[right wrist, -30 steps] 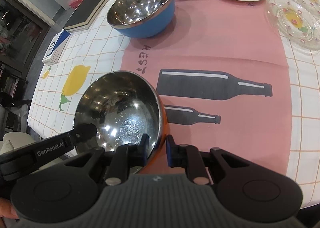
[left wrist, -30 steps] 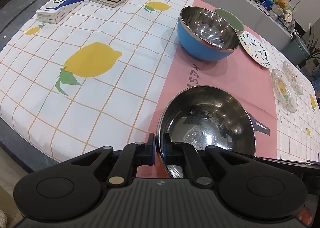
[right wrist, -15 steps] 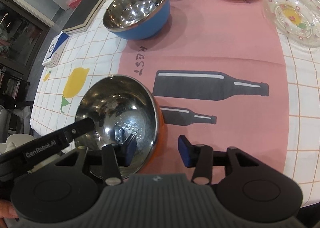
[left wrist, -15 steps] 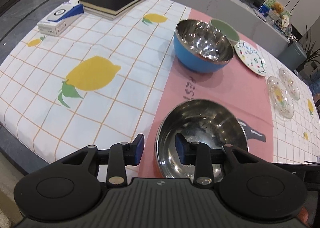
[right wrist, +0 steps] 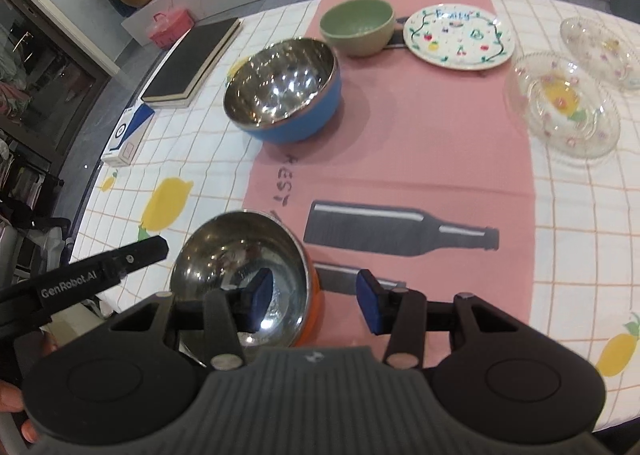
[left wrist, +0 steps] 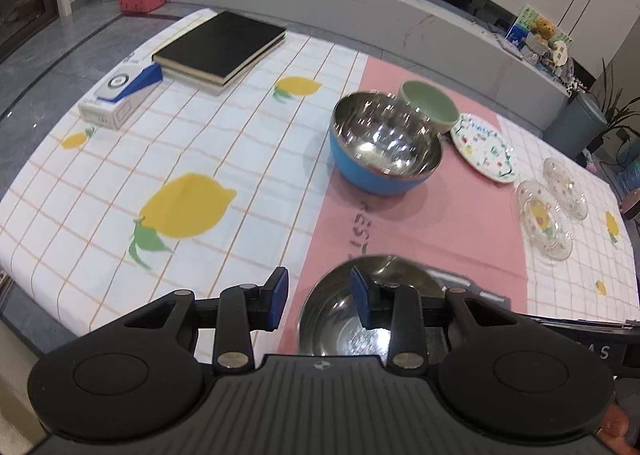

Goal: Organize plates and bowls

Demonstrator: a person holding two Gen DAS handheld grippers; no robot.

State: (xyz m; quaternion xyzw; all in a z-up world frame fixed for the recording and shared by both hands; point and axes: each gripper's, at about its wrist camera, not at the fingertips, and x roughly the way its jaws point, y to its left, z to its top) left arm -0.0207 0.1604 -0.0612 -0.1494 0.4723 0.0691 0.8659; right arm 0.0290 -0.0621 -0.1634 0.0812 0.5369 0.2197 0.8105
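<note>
Both tongs [right wrist: 314, 295] released the shiny orange-sided bowl [right wrist: 240, 259].

Both big bowls, the orange one [right wrist: 244, 275] and the blue one [right wrist: 284, 89], have shiny polished metal insides. The two small dishes [right wrist: 560, 103] look like clear patterned glass, and the green bowl [right wrist: 358, 31] is matte. The tablecloth [left wrist: 168, 159] is printed fabric.
</note>
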